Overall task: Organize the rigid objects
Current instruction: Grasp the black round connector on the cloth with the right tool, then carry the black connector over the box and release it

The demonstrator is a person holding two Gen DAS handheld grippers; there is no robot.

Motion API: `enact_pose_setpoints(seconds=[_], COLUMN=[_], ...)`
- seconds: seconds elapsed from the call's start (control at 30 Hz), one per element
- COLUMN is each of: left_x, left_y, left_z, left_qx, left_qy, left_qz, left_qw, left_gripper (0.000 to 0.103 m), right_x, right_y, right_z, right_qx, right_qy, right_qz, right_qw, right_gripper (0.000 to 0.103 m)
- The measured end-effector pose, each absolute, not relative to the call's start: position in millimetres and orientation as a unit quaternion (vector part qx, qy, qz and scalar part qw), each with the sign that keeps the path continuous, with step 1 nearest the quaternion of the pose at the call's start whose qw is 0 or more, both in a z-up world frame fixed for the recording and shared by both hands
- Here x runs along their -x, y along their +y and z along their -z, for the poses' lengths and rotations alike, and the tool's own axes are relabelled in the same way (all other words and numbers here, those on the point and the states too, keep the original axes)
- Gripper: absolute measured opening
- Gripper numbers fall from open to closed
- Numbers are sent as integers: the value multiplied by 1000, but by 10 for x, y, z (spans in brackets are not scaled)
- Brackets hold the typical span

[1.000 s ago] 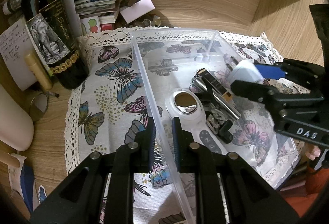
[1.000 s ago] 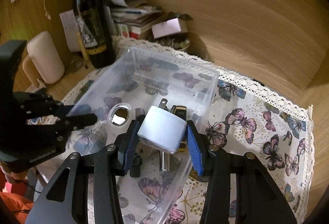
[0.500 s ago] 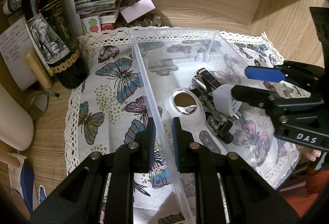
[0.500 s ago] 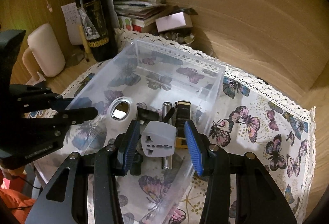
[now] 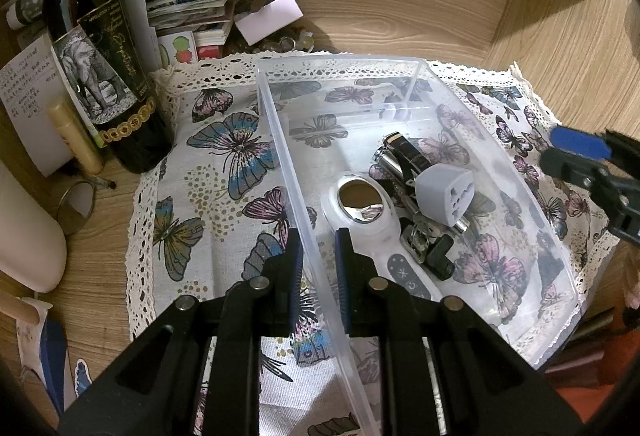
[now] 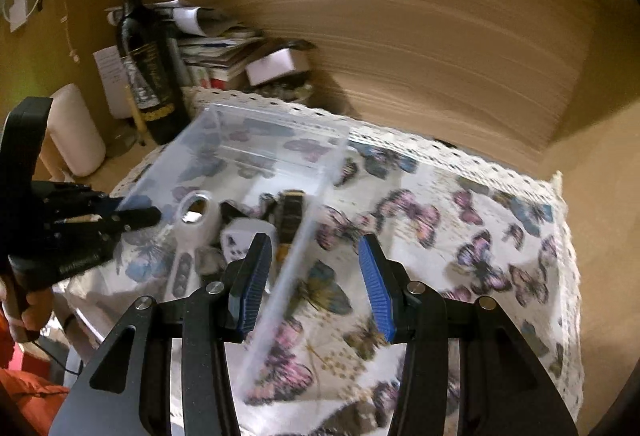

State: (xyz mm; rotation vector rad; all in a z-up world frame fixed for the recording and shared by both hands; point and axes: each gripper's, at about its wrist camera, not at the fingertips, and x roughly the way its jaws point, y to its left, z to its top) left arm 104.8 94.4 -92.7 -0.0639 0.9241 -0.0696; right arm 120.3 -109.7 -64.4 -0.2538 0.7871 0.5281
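Wooden table under a butterfly cloth (image 5: 224, 171) carries my clear bin (image 5: 420, 75). My left gripper (image 5: 318, 268) has its jaws clamped on the bin's wall; my right gripper (image 6: 316, 276) is empty, jaws apart. White adapter (image 5: 444, 191) lies inside, atop clutter; jolting the bin could topple it.

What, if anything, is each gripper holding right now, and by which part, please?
The left gripper clamps the clear plastic bin by its near side wall. The right gripper holds nothing; the travel adapter lies inside the bin.
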Motion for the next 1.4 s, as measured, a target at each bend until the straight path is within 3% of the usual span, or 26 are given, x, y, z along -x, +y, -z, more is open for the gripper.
enact_pose_setpoints(seconds=[0.67, 0.77, 0.8, 1.4], left_x=[-1033, -1032, -1032, -1004], left_y=[855, 853, 853, 876], left_z=[935, 932, 932, 910], left_qx=[8, 8, 8, 19], left_qy=[453, 453, 454, 452], left_qz=[13, 13, 13, 20], left_qw=[891, 891, 891, 892], left_gripper=[15, 15, 15, 15], right_x=[-824, -790, -785, -1069], right_y=[-1613, -1624, -1631, -1511], right_z=[1321, 1394, 1413, 931], right_qx=[97, 106, 108, 94], right_qy=[471, 481, 484, 417], right_qz=[-210, -209, -210, -214], right_qw=[852, 845, 842, 878], right_gripper=[45, 30, 30, 30])
